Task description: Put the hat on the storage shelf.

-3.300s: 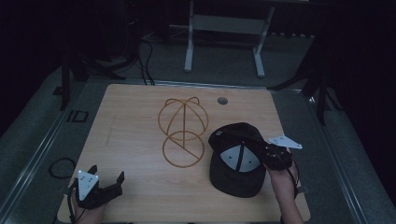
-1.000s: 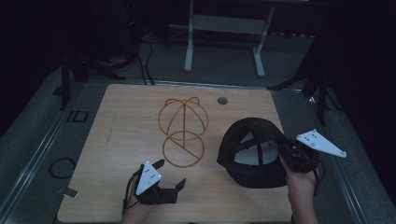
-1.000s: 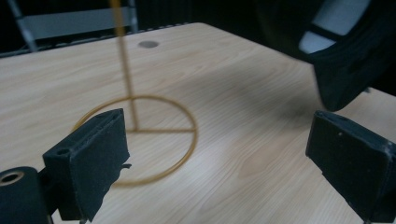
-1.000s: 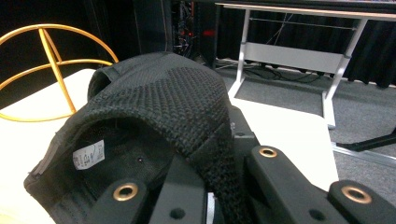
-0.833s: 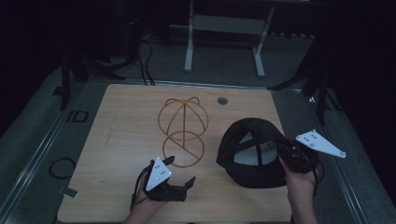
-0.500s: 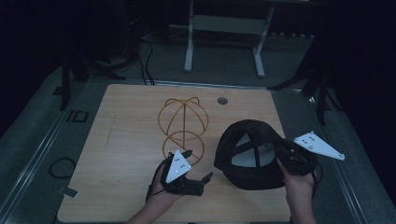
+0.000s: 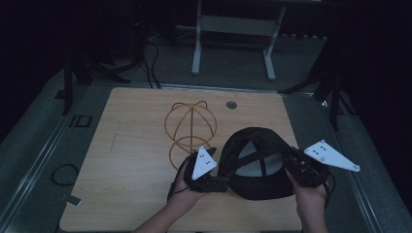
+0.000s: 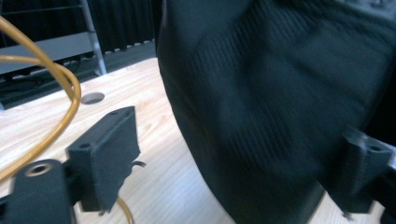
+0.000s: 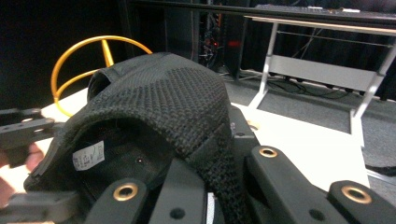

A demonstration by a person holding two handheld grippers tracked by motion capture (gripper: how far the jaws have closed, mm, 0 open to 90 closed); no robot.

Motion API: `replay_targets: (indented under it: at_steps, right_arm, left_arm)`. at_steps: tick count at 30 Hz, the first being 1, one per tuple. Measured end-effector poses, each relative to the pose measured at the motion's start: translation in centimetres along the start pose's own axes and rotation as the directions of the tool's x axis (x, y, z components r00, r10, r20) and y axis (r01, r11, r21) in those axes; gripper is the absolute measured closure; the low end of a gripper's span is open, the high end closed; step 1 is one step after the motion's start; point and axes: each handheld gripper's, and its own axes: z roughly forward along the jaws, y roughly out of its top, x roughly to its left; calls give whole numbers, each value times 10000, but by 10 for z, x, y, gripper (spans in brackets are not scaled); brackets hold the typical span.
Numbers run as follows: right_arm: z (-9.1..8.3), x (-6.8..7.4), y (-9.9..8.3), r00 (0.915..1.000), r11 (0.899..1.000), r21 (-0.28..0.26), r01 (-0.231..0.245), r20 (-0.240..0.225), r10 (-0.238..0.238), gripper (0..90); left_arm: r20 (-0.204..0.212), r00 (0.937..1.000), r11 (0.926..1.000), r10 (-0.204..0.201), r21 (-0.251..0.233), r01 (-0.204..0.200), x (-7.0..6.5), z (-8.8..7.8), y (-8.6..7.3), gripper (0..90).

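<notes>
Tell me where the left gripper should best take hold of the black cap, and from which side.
Probably the cap's free left edge, coming level from its left: the right gripper already clamps the opposite side, and the left gripper has that hanging fabric between its open jaws.

A black cap with a woven knit texture is showing a small white label inside. The wire stand is glowing yellow-orange. The table is showing pale wood grain. 2 white plates are topping black grippers.
</notes>
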Motion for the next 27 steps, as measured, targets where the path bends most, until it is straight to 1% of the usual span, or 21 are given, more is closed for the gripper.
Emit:
replay_targets:
  at_steps: [1,2,3,4,5,6,7,8,11,12,14,16,17,18,19,20,21,23,24,27]
  right_arm:
    - [-1,1,0,10000,10000,-2,45,-34,-45,881]
    - [-1,2,0,9999,10000,-16,91,-61,-91,881]
    - [-2,2,0,9999,9999,-28,104,-76,-104,881]
    - [-2,3,-1,9999,10000,-24,89,-114,-90,881]
    - [-2,3,-1,9998,9999,-3,110,-152,-110,881]
    - [-2,4,-2,9998,9999,-2,123,-170,-123,881]
    - [-2,4,-2,9998,9999,16,124,-165,-124,881]
    - [-2,5,-3,9998,9999,50,159,-149,-158,881]
    - [-2,5,-7,9998,9999,85,84,-159,-83,881]
    - [-2,4,-8,9998,9999,85,56,-170,-55,881]
    - [-2,5,-10,9998,9999,122,0,-190,2,881]
    - [-2,5,-12,9998,9999,159,4,-220,0,881]
    - [-2,5,-13,9997,9998,181,-17,-263,22,881]
    - [-2,6,-14,9997,9998,187,-12,-260,17,881]
    - [-2,6,-15,9997,9998,191,-8,-264,13,881]
    - [-3,6,-16,9996,9998,203,-42,-285,47,881]
    - [-3,6,-16,9995,9998,198,-40,-300,46,881]
    - [-4,7,-17,9994,9997,225,-30,-342,38,881]
    - [-5,7,-17,9993,9997,226,-33,-362,41,881]
    - [-7,9,-18,9991,9998,216,-10,-424,19,880]
  left_arm:
    - [86,9999,10000,51,-65,-51,0,0,2,174]
    - [191,9998,9999,51,-124,-49,-1,0,4,220]
    - [135,9998,9998,136,-159,-134,-1,0,5,238]
    - [197,9997,9997,126,-193,-123,-1,0,8,246]
    - [159,9998,9998,84,-191,-81,-1,0,9,259]
    - [-14,10000,9997,95,-203,-95,-2,0,11,260]
    - [-14,10000,9996,63,-259,-64,-1,0,12,294]
    - [-116,9999,9995,38,-302,-41,-1,0,14,327]
    - [-298,9995,9992,-44,-386,33,-2,-1,18,385]
    - [-269,9996,9991,-78,-412,67,-2,-1,19,414]
    - [-482,9988,9992,-120,-385,102,-2,0,20,479]
    - [-491,9986,9989,-202,-437,180,-2,-1,22,546]
    - [-592,9981,9989,-197,-443,170,-2,0,23,588]
    - [-563,9982,9989,-207,-431,183,-2,-1,24,622]
    - [-615,9976,9983,-323,-497,293,-1,-1,25,657]
    - [-650,9973,9983,-343,-503,311,-1,-1,26,700]
    - [-606,9977,9984,-319,-495,290,0,-2,27,740]
    - [-708,9969,9980,-337,-563,297,0,-3,29,821]
    - [-663,9973,9980,-301,-567,263,0,-3,30,856]
    - [-731,9969,9976,-296,-639,249,0,-4,33,878]
